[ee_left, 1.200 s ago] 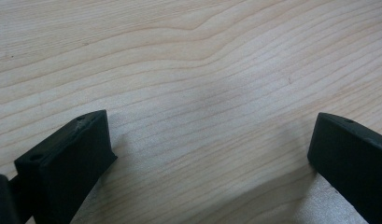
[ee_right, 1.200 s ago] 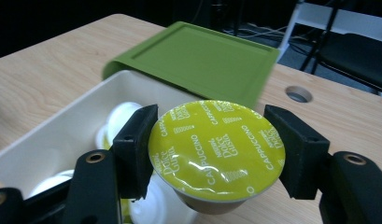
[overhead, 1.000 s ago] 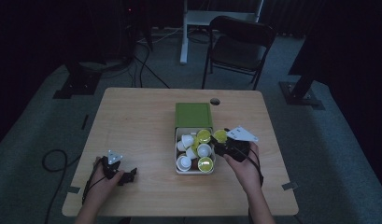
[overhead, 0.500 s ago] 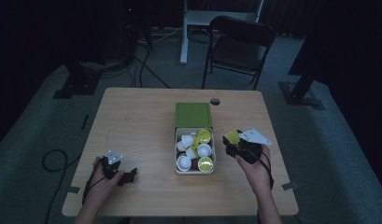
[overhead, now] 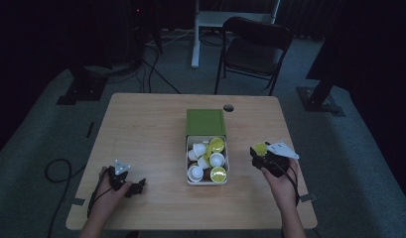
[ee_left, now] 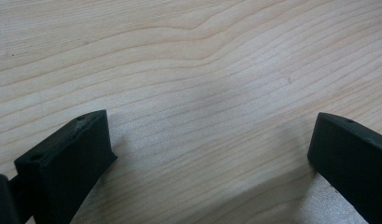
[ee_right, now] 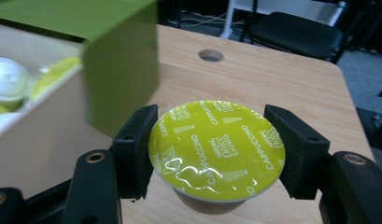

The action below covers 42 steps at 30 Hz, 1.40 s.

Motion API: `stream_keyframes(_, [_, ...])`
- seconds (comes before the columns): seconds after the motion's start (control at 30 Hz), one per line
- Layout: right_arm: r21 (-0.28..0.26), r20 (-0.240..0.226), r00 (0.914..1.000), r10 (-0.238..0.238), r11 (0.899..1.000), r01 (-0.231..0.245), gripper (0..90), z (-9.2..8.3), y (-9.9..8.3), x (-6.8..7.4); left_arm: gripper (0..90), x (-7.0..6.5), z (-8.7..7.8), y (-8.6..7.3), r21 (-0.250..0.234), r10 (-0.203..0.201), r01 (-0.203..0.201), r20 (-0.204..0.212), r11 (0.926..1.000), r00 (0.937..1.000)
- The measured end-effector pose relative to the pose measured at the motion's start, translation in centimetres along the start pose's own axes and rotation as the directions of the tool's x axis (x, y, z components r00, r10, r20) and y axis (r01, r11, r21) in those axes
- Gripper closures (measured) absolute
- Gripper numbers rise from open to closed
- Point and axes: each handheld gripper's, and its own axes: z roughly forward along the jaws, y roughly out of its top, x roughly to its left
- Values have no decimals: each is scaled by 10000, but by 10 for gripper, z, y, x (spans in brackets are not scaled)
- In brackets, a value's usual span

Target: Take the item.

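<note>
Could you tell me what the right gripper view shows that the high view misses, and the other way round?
Right gripper view alone: the capsule's lid print, reading Cappuccino, with both jaws pressed on its rim. High view alone: the left gripper resting open on the table, the chair, and the capsules in the box. Both: the right gripper gripping the yellow-lidded capsule right of the box, and the table's hole.

Bare table [overhead: 146, 134] left and right of the box [overhead: 206, 148], box mid-table as obstacle
</note>
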Motion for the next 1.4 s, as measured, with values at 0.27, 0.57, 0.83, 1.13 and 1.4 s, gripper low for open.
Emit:
stream_keyframes(0.27, [374,492,9985,243,9990,-262,378,2,-18,-17,1,0,0,0,-8,-10,10,-1,10000,10000])
stream_keyframes(0.57, [774,811,9953,523,9953,-586,378,6,-36,-32,1,0,0,0,-6,-9,9,1,10000,10000])
stream_keyframes(0.83, [1089,929,9924,801,9900,-901,378,12,-47,-40,1,0,0,0,-10,-14,14,0,10000,10000])
stream_keyframes(1.13, [1461,955,9910,934,9835,-1068,378,18,-56,-44,1,0,0,0,-10,-16,16,0,10000,10000])
stream_keyframes(1.4, [1976,1025,9907,892,9743,-1082,378,23,-63,-44,1,0,0,0,-3,-13,13,1,10000,10000])
